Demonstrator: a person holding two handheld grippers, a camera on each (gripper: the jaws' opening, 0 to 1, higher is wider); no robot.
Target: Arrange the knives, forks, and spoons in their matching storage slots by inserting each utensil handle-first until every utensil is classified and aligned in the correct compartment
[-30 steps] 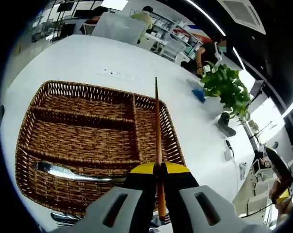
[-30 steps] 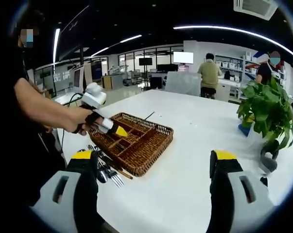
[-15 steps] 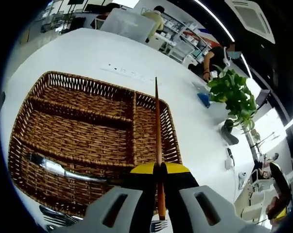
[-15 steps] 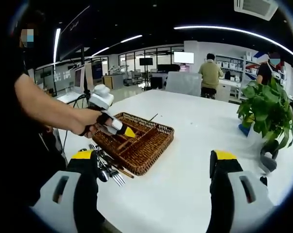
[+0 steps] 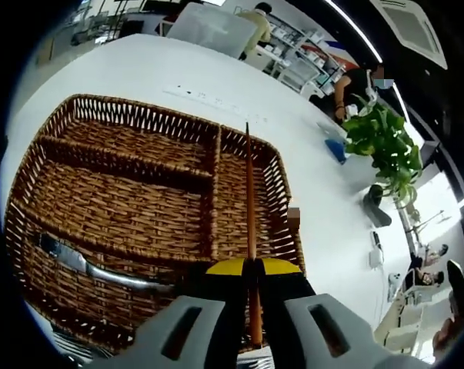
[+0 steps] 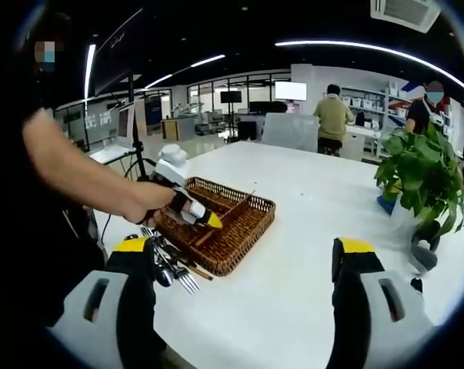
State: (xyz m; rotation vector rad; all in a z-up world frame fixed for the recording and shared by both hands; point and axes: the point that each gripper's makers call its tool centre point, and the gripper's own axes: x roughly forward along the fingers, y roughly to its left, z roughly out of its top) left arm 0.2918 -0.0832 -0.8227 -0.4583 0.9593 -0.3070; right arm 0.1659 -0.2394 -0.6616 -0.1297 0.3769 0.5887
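The left gripper [image 5: 252, 270] is clamped tight on a thin wooden stick [image 5: 248, 192], a chopstick by the look of it, which pokes straight out ahead over the wicker tray [image 5: 124, 119]. So the step in hand, I'd say, is carrying this piece to its slot. The stick hangs above the narrow compartment on the right side of the tray, just right of the upright divider [image 5: 215, 192]. The next move would be to lower it and slide it in lengthwise, keeping it parallel to that divider so it doesn't catch the weave.

In the left gripper view, one metal utensil [image 5: 85, 265] already lies in the nearest long compartment; whether it is a knife or a spoon I can't tell.

The right gripper [image 6: 243, 265] waits well back over the white table [image 6: 316, 207], jaws wide apart and holding nothing. Its view gives what the other doesn't: the loose pile of forks and spoons [image 6: 170, 270] lying on the table just beside the tray's near edge, the person's hand [image 6: 151, 204] on the left gripper, and a potted plant [image 6: 424, 181] far right.
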